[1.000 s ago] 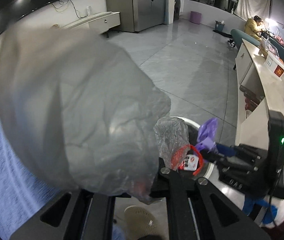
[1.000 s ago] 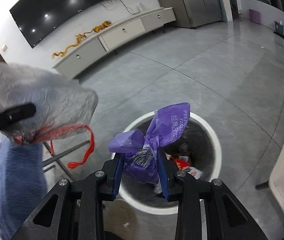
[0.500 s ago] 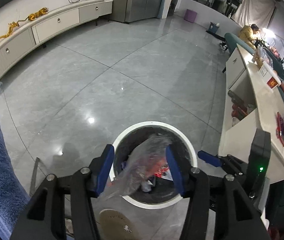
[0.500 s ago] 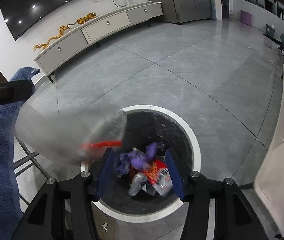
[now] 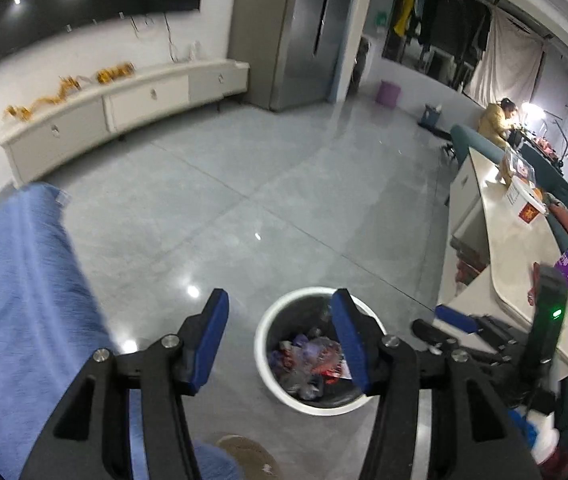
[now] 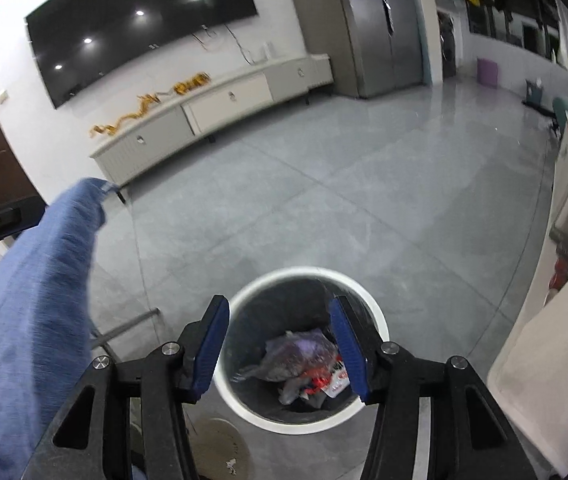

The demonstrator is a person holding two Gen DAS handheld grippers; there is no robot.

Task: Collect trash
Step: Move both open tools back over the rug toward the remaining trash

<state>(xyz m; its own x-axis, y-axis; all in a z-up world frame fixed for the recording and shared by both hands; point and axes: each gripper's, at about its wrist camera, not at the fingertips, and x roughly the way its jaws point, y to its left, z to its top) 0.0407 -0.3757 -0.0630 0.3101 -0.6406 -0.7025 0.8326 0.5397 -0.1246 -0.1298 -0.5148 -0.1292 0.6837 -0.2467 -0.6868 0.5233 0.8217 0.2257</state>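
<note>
Both grippers, left (image 5: 278, 336) and right (image 6: 278, 342), are now hovering open and empty, their bags (image 6: 298, 354) having dropped into the bin (image 6: 244, 412).

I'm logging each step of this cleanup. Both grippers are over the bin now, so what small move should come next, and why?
Probably lift both away from the trash bin and turn to look for more litter. The left gripper and right gripper are open and empty, and the crumpled bags already lie inside the bin.

Round white trash bin (image 6: 380, 322) mouth open from above; blue cloth (image 6: 40, 300) crowds left, pale counter (image 6: 540, 368) right
</note>
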